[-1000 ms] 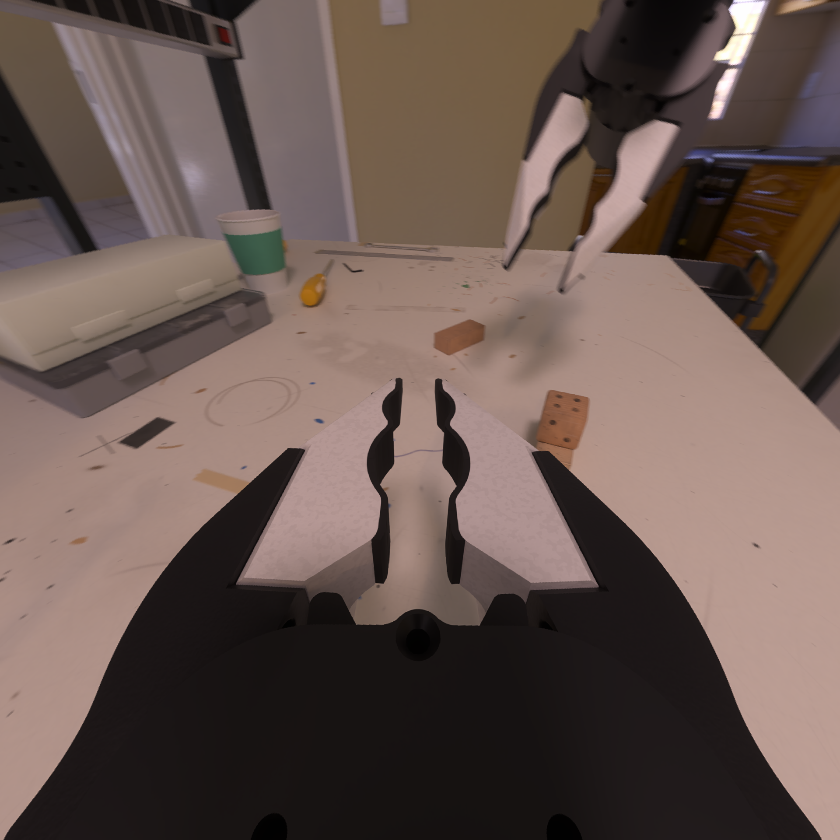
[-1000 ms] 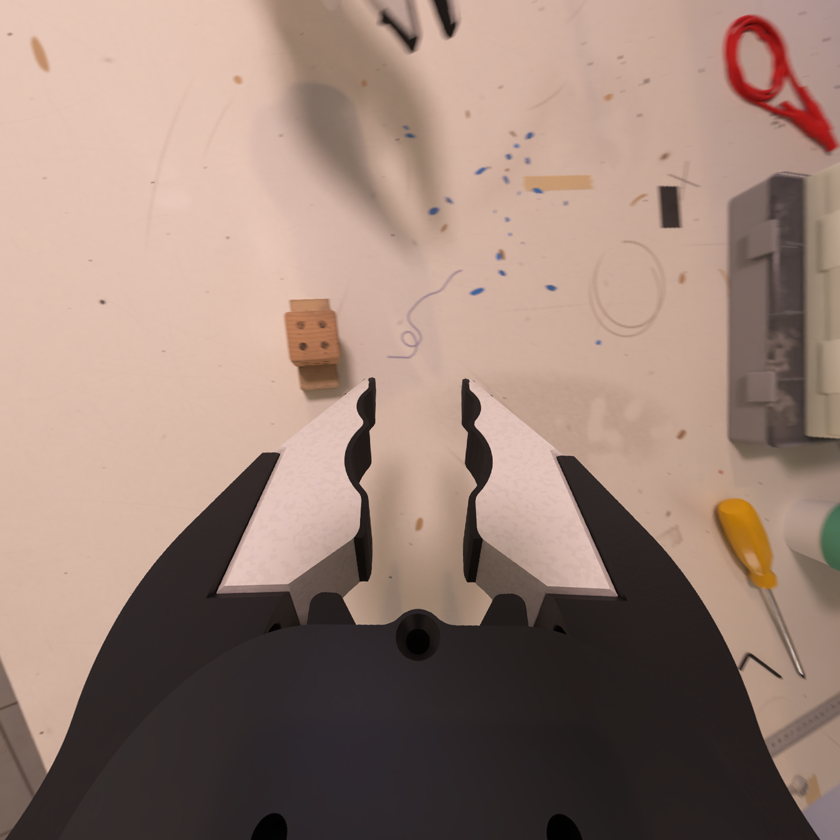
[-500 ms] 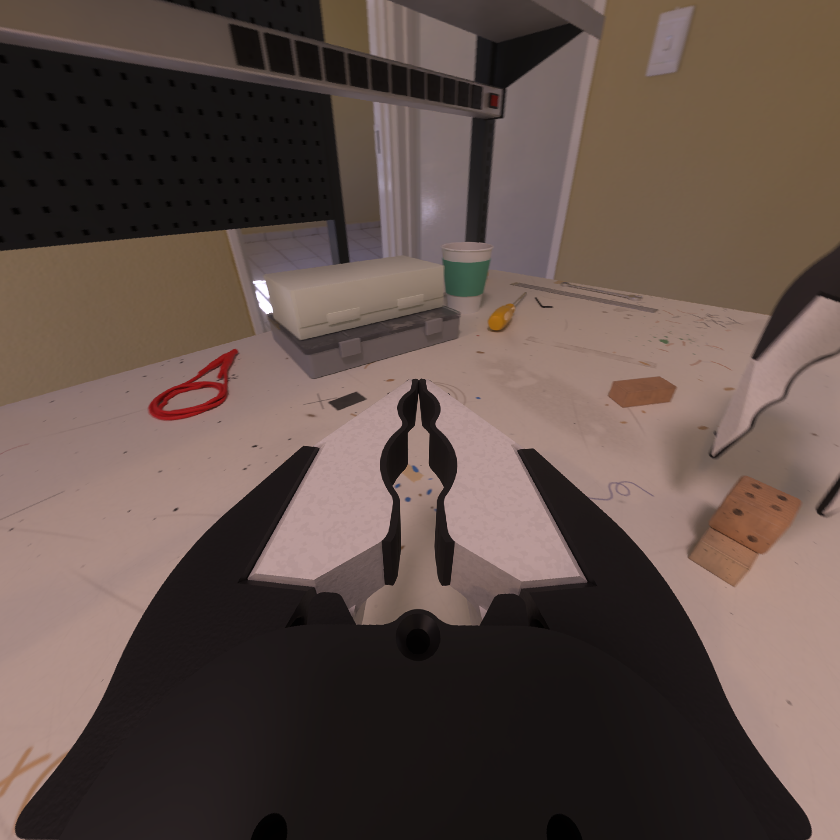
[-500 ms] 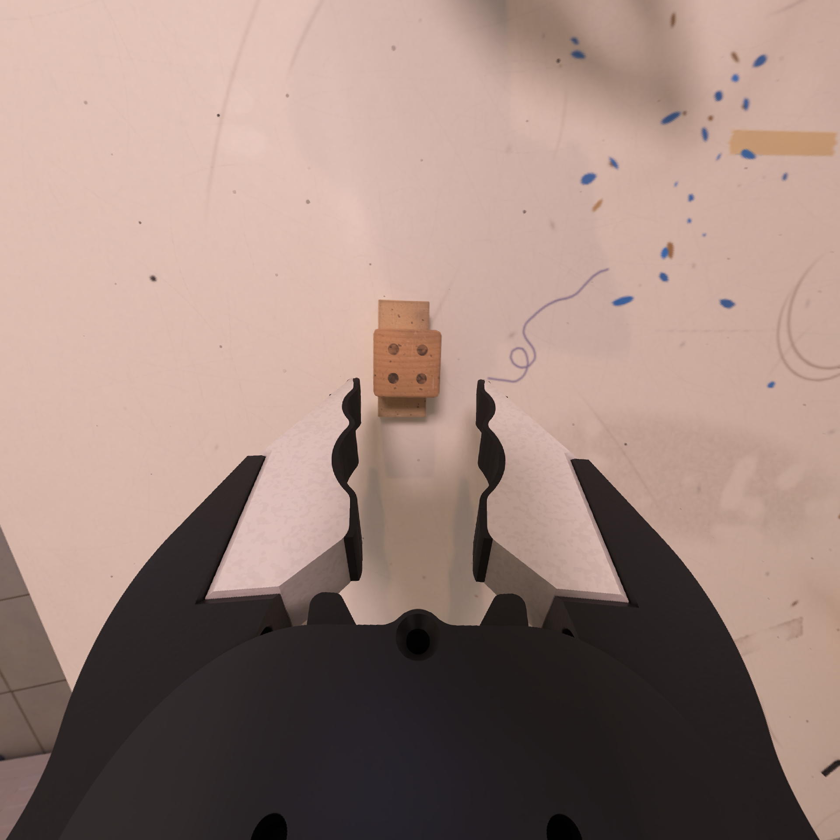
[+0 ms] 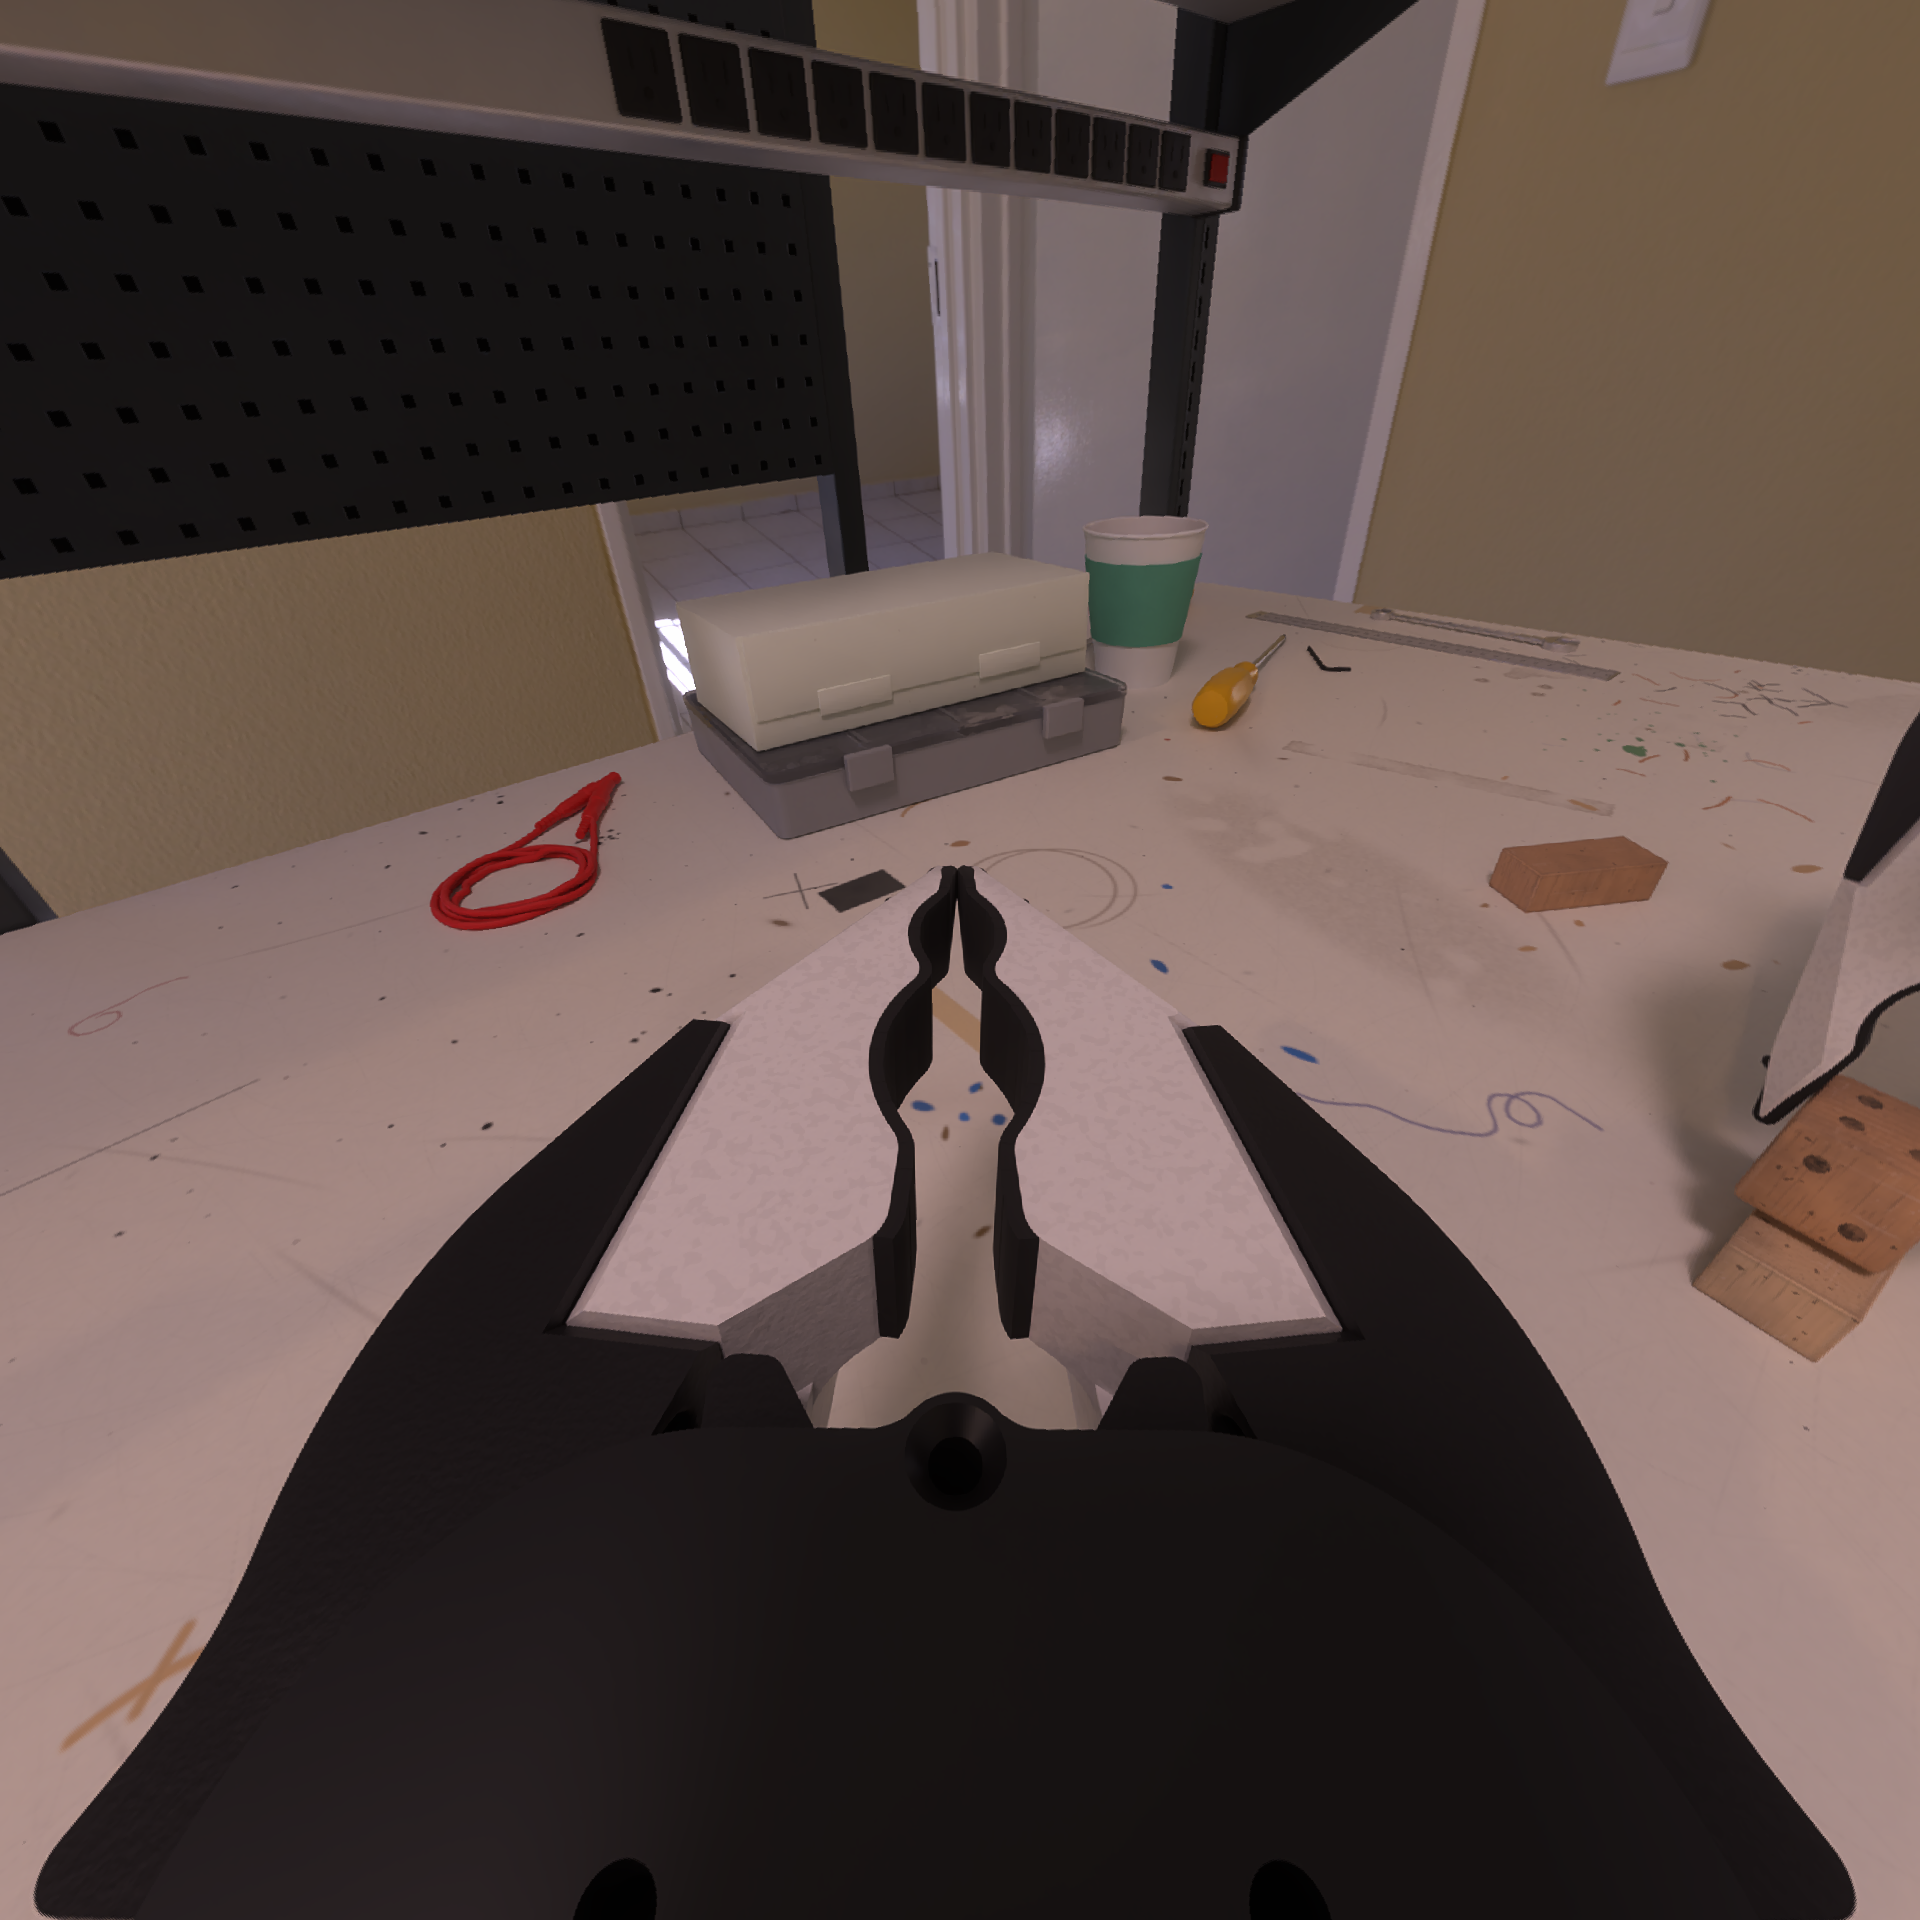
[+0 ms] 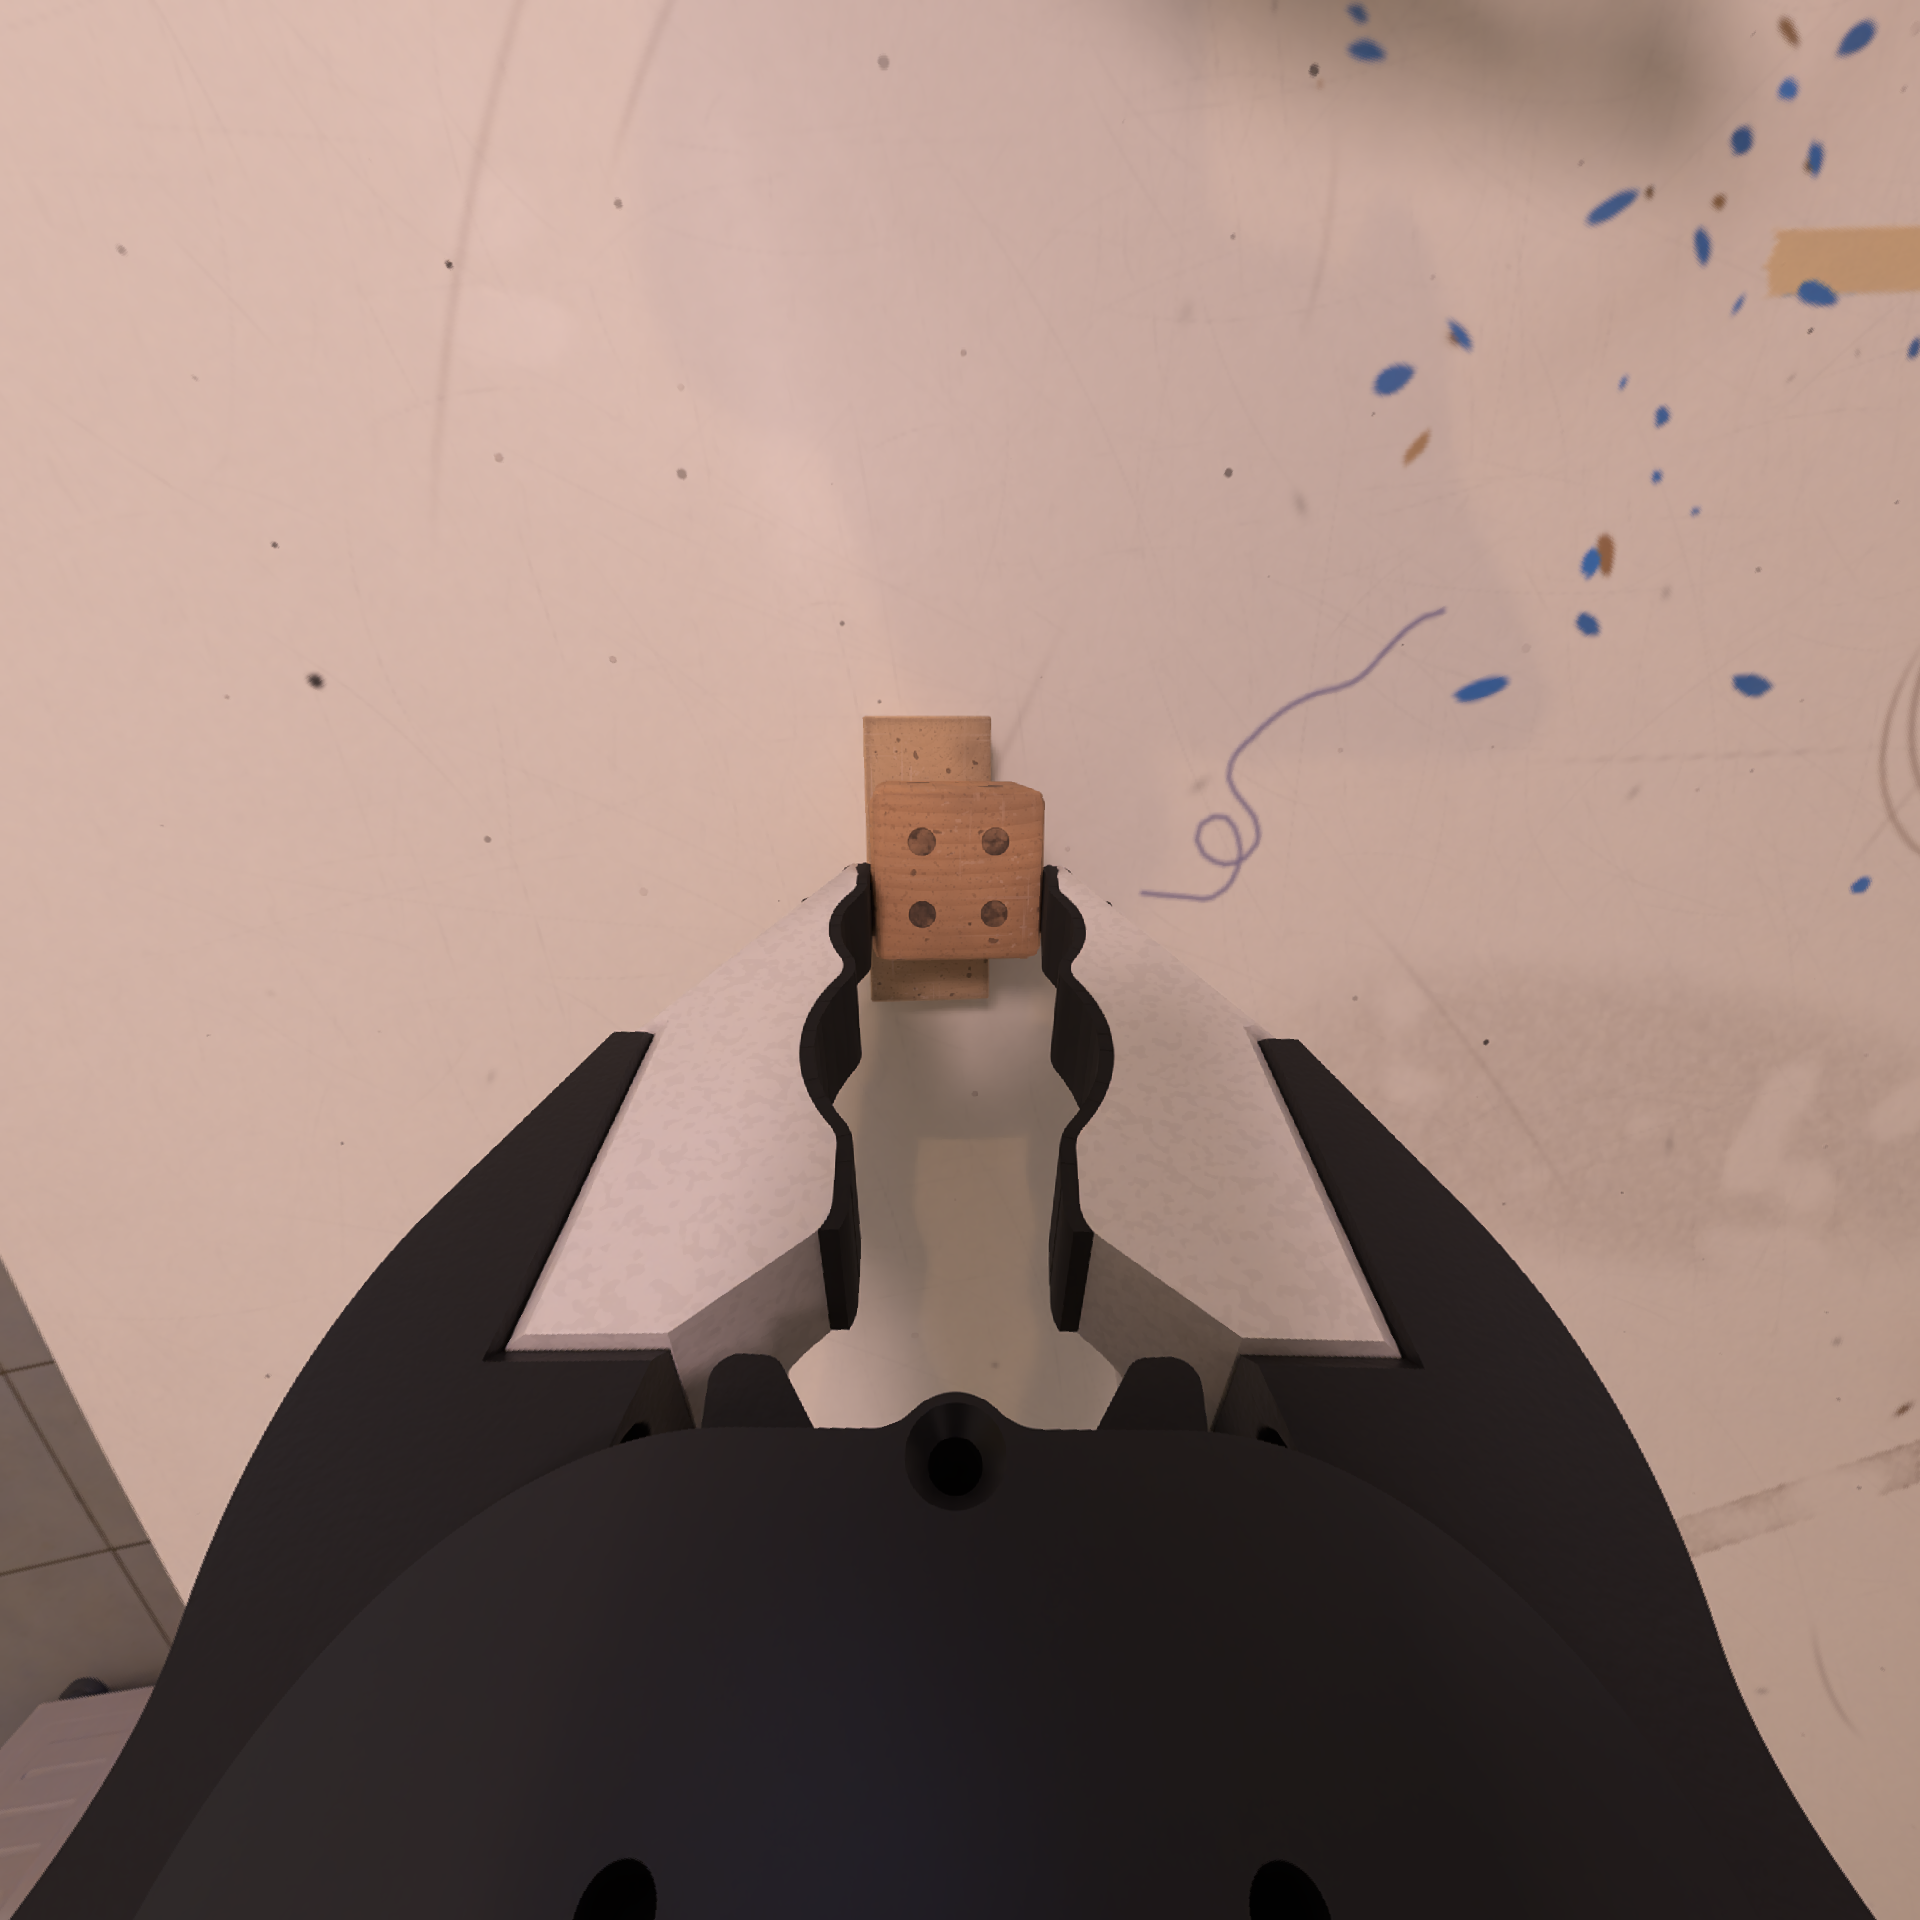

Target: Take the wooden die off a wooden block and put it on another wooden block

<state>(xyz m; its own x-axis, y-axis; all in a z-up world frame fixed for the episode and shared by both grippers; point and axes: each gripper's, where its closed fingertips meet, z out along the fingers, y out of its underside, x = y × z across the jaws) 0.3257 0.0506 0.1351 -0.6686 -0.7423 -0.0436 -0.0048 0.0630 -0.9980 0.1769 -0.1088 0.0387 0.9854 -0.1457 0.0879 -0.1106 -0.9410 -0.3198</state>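
The wooden die (image 6: pixel 956 883), four pips up, sits on a pale wooden block (image 6: pixel 925 748) on the workbench. My right gripper (image 6: pixel 956 894) points straight down and its fingertips press the die's left and right sides, so it is shut on the die, which still rests on the block. In the left wrist view the die (image 5: pixel 1834 1184) and the block under it (image 5: pixel 1782 1294) are at the far right, with one right-gripper finger (image 5: pixel 1839 997) above them. A second, reddish wooden block (image 5: pixel 1577 873) lies farther back. My left gripper (image 5: pixel 956 873) is shut and empty, low over the table.
A cream and grey toolbox (image 5: pixel 894 675), a green-banded cup (image 5: pixel 1143 597) and a yellow screwdriver (image 5: pixel 1226 691) stand at the back. A red cord (image 5: pixel 520 868) lies to the left. A ruler (image 5: pixel 1434 644) lies at the far edge. The table edge (image 6: pixel 62 1403) shows at the lower left.
My right gripper moved over the die, came down and narrowed its fingers onto its sides. My left gripper shut and swung away to the left of the die.
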